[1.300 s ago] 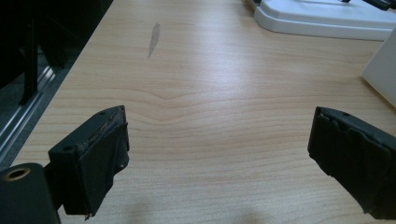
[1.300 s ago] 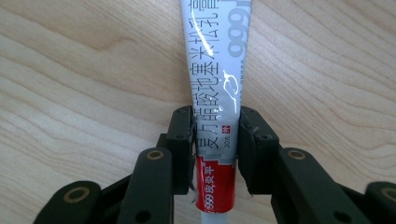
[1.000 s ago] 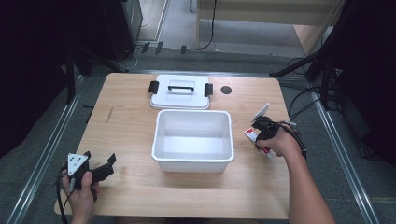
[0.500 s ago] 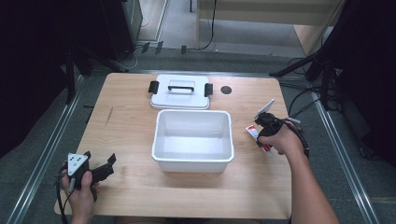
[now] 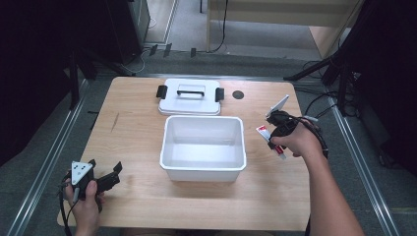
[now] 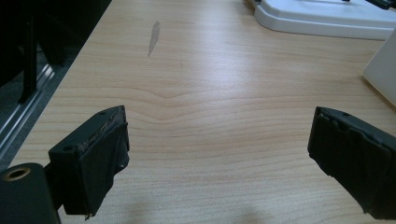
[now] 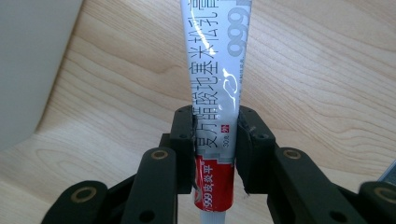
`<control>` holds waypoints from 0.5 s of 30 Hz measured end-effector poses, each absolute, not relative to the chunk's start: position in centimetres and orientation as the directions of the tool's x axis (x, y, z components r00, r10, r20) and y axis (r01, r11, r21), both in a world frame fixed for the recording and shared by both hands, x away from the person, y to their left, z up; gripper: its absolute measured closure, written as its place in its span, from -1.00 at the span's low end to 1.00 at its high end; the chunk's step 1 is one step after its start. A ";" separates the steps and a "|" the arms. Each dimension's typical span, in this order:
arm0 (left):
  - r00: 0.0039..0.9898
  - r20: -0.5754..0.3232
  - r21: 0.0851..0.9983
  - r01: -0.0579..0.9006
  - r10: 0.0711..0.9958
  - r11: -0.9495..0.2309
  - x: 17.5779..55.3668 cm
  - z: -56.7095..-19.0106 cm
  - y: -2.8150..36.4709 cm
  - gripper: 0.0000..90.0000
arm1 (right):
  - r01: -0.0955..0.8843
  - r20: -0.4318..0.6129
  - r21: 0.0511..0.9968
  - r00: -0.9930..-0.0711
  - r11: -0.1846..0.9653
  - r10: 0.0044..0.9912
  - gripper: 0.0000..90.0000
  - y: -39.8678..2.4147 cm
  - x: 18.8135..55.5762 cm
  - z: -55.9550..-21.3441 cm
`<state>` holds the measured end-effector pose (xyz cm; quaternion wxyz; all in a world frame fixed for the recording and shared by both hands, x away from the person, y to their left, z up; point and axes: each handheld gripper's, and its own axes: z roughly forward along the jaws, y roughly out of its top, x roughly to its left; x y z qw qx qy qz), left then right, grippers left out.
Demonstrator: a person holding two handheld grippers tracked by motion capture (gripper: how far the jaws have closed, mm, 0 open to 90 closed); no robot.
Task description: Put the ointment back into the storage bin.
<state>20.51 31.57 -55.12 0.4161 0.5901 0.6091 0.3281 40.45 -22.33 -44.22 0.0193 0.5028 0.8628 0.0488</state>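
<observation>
— High view: which step looks in hand?

— Probably carrying; right gripper (image 5: 273,129) at 3 o'clock of the white bin (image 5: 203,169), just beside its rim, pinching an ointment tube (image 5: 270,141); lid (image 5: 190,101) lying off at the bin's 12 o'clock.

— Tube against the jaws?

— Gripped near the red cap end in the right gripper view (image 7: 215,144), both jaws pressed on its sides, printed body running up toward 12 o'clock.

— Next move?

— Likely a swing toward 9 o'clock over the rim, then release; clearance above the wall needed.

— Left gripper (image 5: 107,178)?

— Near the table's 7 o'clock; jaws spread wide, nothing between them.
</observation>
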 end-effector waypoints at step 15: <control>0.046 -0.115 0.889 0.450 0.992 0.082 20.5 -55.1 31.5 -0.87 | 0.870 0.031 0.132 -0.483 0.475 0.875 0.60 -21.3 40.4 -41.2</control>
